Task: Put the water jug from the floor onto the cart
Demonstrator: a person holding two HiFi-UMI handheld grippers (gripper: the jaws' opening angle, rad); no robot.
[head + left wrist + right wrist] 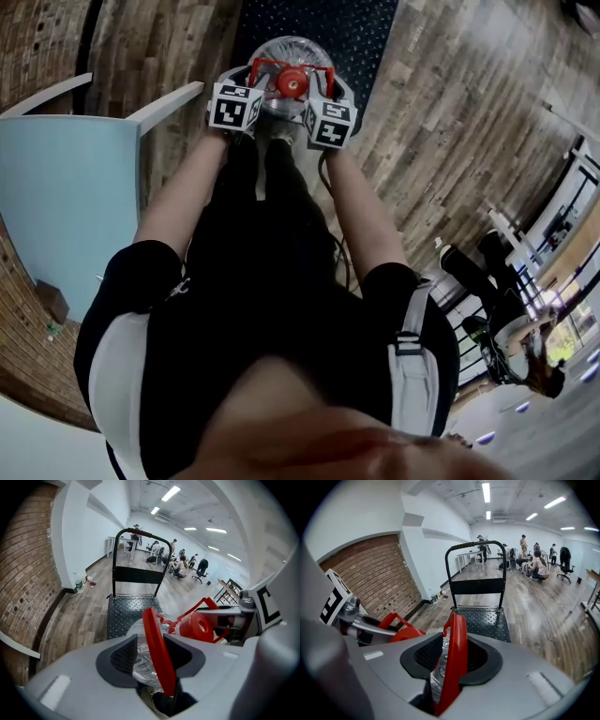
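Top centre: water jug (292,47) stands upright on cart (370,33), cap up. Your left gripper (151,654) and right gripper (451,656) loosely straddle its handle (279,63), jaws apart.

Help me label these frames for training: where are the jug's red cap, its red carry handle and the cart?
red cap (196,627), left gripper view, side of the cap.
red carry handle (456,653), right gripper view, middle of the upright strap.
cart (484,620), right gripper view, bare deck plate.

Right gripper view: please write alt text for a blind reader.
A red plastic jug handle stands between the right gripper's open grey jaws, above the clear plastic water jug. Behind is a black metal platform cart on wooden floor.
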